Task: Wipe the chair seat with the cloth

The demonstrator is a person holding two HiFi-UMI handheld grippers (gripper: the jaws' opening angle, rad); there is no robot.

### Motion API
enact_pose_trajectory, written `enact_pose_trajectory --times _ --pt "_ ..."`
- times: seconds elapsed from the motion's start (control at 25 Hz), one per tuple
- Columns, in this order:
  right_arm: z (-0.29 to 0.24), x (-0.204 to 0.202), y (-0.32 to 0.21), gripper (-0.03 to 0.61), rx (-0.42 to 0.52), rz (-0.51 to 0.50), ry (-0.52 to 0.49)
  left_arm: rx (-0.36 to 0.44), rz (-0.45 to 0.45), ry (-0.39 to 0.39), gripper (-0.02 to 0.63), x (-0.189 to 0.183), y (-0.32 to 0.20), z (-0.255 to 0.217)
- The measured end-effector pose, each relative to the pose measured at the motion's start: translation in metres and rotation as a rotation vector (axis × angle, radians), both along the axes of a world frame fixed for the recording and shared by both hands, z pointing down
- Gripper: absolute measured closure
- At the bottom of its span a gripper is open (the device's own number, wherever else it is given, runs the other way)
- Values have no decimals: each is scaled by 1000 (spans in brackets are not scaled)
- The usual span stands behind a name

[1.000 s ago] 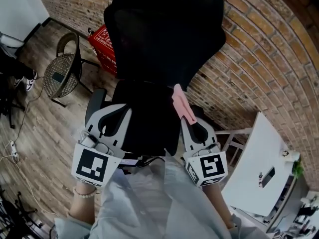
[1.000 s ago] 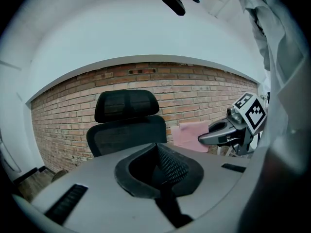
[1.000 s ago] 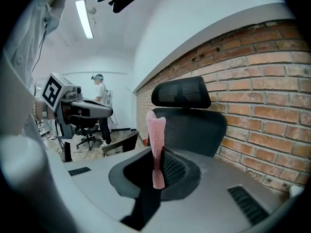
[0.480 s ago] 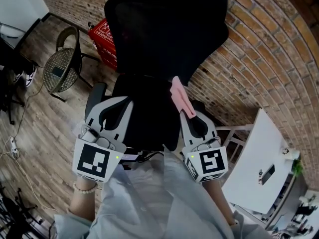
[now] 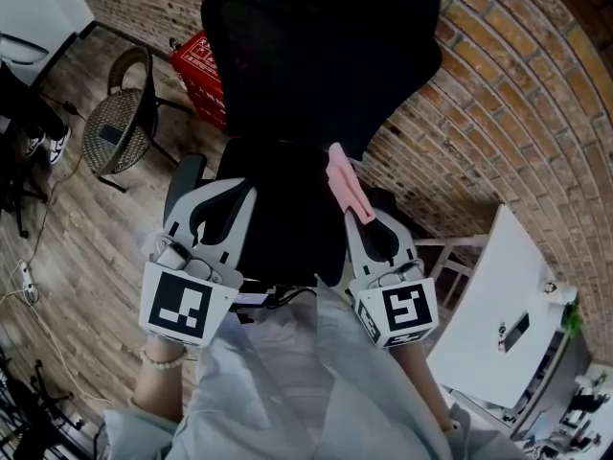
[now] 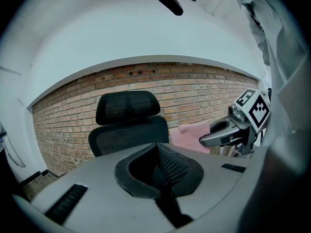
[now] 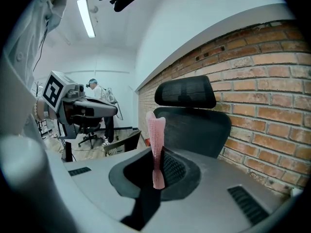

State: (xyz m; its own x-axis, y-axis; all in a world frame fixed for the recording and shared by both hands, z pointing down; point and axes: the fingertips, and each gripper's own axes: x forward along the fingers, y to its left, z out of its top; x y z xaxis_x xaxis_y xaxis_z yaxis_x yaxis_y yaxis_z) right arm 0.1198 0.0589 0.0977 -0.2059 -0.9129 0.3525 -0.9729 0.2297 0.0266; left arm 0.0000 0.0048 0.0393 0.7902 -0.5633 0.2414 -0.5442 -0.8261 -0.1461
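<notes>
The black office chair's seat (image 5: pixel 287 214) lies straight below me, its tall mesh back (image 5: pixel 321 56) behind it against the brick wall. Over the seat's right edge my right gripper (image 5: pixel 370 224) is shut on a pink cloth (image 5: pixel 347 185), which sticks up from the jaws as a narrow strip (image 7: pixel 156 144). Over the seat's left edge my left gripper (image 5: pixel 230 199) is shut, with nothing between its pads (image 6: pixel 165 161). The left gripper view shows the chair back (image 6: pixel 129 125), the cloth (image 6: pixel 192 136) and the right gripper (image 6: pixel 228 132) to its right.
A brick wall (image 5: pixel 498 113) runs behind and to the right of the chair. A wicker chair (image 5: pixel 120 127) and a red crate (image 5: pixel 201 80) stand on the wooden floor at left. A white cabinet (image 5: pixel 498 314) stands at right. More office chairs (image 7: pixel 90 130) stand farther off.
Hardly anything differs. Both grippers keep their places over the seat's edges, and the cloth stays pinched in the right one; the view has shifted slightly.
</notes>
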Motion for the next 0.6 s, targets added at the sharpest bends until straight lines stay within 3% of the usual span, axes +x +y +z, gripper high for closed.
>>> enact_pose_trajectory --times 0.6 --pt "1 -6 9 523 -11 -2 11 -22 -2 25 595 -4 6 0"
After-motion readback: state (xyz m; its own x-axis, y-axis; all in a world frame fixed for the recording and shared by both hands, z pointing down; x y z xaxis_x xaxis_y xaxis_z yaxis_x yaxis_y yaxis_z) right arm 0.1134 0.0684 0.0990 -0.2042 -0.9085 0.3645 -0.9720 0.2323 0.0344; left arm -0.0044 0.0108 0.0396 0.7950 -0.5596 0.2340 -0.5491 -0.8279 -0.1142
